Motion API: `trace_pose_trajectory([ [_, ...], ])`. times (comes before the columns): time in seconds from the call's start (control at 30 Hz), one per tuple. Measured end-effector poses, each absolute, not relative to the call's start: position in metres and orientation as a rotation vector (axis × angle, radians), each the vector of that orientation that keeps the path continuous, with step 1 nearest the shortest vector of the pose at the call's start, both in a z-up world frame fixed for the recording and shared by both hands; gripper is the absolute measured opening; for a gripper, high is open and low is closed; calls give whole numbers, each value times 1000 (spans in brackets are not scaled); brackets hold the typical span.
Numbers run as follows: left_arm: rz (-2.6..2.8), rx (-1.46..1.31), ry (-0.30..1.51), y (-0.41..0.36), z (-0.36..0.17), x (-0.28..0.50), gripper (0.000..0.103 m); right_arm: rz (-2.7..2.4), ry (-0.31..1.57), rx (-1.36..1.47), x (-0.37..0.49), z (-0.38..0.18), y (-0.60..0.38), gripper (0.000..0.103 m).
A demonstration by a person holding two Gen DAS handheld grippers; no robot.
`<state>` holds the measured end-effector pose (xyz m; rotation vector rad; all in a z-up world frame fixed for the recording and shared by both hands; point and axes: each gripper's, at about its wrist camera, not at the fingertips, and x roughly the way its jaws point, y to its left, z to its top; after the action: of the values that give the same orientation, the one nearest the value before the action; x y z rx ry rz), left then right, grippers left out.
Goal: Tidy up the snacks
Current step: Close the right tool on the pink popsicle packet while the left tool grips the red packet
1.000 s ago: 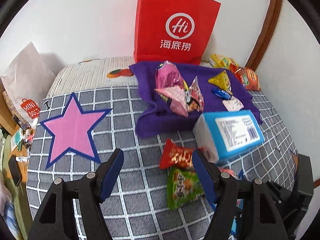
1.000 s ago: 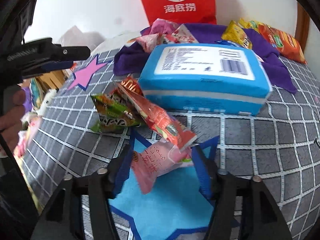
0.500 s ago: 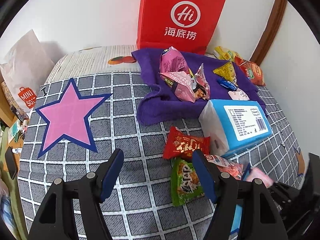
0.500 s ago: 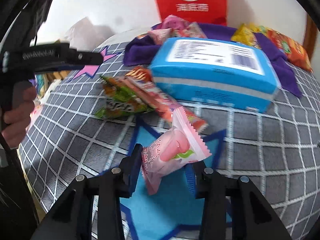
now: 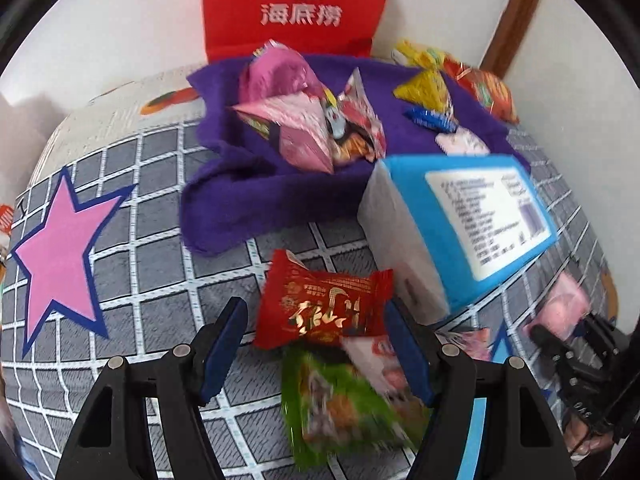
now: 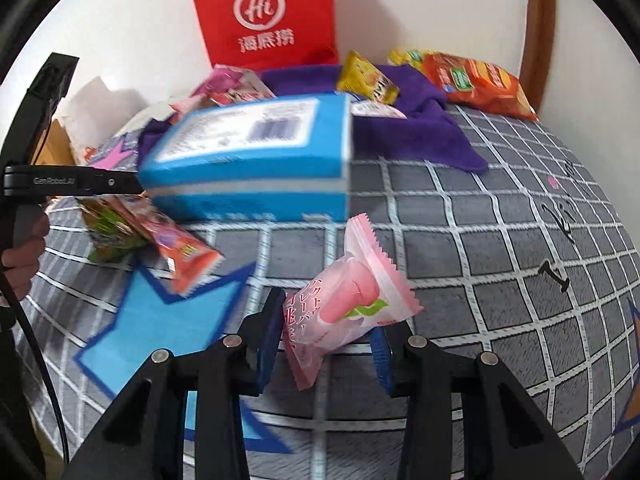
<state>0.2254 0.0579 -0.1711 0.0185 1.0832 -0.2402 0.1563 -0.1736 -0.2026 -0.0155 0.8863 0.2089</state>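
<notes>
Snacks lie in loose groups over a grey checked cloth (image 6: 500, 216); whether it covers a desk or a bed I cannot tell. The right gripper (image 6: 326, 336) is clamped on a pink peach candy packet (image 6: 348, 300), pinching its lower half so the crimped top stands free above the cloth, a hold that suits carrying it to a sorting spot. A blue star marker (image 6: 160, 320) lies just left of it and a pink star marker (image 5: 60, 256) sits well apart on the far left, and these look like drop zones, though that is a judgement.

The left gripper (image 5: 316, 344) has its fingers apart, straddling a red packet (image 5: 324, 304) without touching it, probably lined up as the next pick. A green packet (image 5: 340, 400) lies just below the red one, partly overlapped by another pink-and-red wrapper. A blue tissue pack (image 5: 480, 216) rests beside them, its far edge on a purple towel (image 5: 240, 200) that already carries several wrappers. A red paper bag (image 6: 268, 16) stands against the wall behind.
</notes>
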Motion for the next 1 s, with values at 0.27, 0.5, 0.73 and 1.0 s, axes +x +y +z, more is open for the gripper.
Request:
trace_pose_trajectory([
  [0.27,-222,93,1074,47,-183,226,73,213,867,-9,156,-205,-174,40],
  [0.5,-235,73,1052,48,-178,222,42,221,865,17,156,-205,-175,39],
  [0.73,-196,26,1043,65,-168,215,42,199,865,36,155,-203,-179,39],
  [1.0,-188,-9,1000,75,-145,206,42,204,859,118,155,-178,-189,38],
])
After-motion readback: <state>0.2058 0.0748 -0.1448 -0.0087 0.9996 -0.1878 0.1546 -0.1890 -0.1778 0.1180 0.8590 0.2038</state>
